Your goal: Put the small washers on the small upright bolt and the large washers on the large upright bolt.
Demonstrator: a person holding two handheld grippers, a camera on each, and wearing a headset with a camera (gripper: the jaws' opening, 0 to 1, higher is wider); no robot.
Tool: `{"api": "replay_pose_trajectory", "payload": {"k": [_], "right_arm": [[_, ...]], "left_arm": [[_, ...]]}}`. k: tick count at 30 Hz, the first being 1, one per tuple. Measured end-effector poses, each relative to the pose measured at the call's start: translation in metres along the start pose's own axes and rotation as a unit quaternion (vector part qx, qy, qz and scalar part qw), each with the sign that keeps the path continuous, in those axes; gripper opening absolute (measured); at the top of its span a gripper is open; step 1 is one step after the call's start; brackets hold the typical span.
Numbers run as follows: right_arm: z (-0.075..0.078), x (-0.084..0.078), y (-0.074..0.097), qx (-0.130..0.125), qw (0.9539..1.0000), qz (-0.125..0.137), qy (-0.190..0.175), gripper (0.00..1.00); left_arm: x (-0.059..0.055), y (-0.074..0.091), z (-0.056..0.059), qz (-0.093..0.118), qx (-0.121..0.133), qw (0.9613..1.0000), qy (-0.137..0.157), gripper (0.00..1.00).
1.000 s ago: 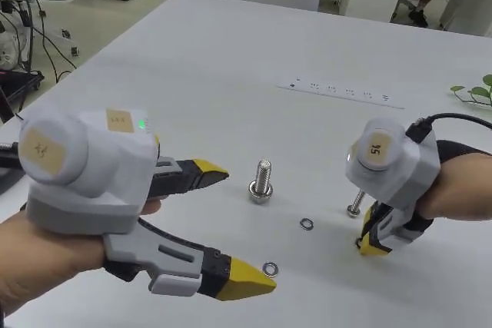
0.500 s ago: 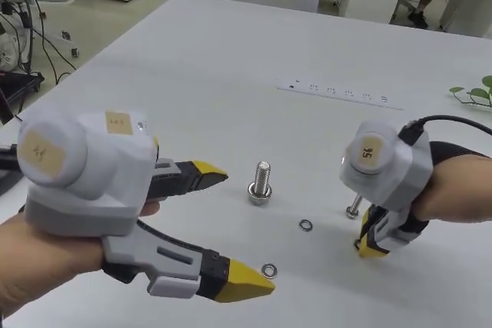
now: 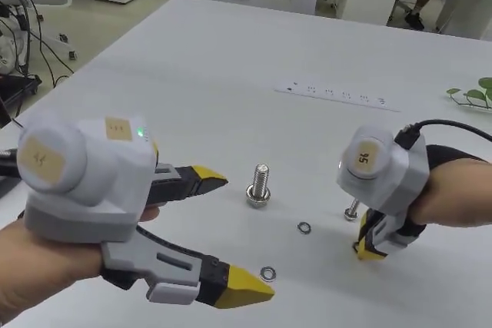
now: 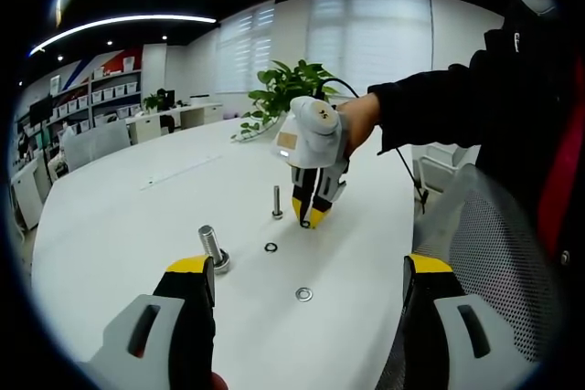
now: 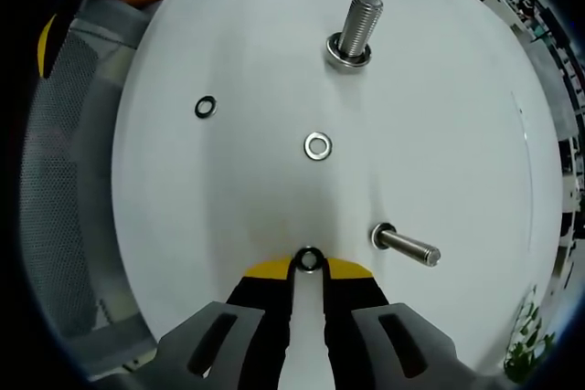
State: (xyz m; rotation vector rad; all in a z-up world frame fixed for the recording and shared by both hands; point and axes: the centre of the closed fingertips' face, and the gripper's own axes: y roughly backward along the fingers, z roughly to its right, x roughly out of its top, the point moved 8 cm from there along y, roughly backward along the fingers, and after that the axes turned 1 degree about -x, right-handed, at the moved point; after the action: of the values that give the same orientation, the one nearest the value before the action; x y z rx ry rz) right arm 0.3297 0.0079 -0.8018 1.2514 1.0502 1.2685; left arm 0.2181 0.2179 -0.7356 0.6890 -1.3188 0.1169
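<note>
— What has the right gripper (image 5: 309, 271) got?
— Its fingers are pinched on a small washer (image 5: 309, 260), a thin dark ring, low over the white tabletop (image 5: 228, 189) near the small bolt (image 5: 407, 248).
— And the left gripper (image 3: 234, 236)?
— Fingers spread wide, holding nothing. A silvery loose washer (image 3: 304, 227) lies between the small bolt and the threaded, steel-grey large bolt (image 3: 260, 184); another washer (image 3: 267, 273) lies just beside its lower fingertip.

The left hand (image 3: 34, 266), at eight o'clock in the head view, holds the left gripper (image 3: 231, 234) level, its jaws spread wide and aimed toward three o'clock. At four o'clock the right hand (image 3: 453, 201) tips the right gripper (image 3: 367, 250) steeply downward, jaws pinched on a washer (image 5: 309, 260).
</note>
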Motion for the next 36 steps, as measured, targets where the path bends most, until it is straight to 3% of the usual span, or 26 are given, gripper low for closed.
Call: {"api": "replay_pose_trajectory", "payload": {"k": [36], "right_arm": [[-0.0014,-0.0013,0.0028,-0.015,0.9996,0.014,-0.017,0.13]], "left_arm": [[0.0012,0.0002,0.0024,-0.004,-0.005,1.0000,-0.004,0.84]]}}
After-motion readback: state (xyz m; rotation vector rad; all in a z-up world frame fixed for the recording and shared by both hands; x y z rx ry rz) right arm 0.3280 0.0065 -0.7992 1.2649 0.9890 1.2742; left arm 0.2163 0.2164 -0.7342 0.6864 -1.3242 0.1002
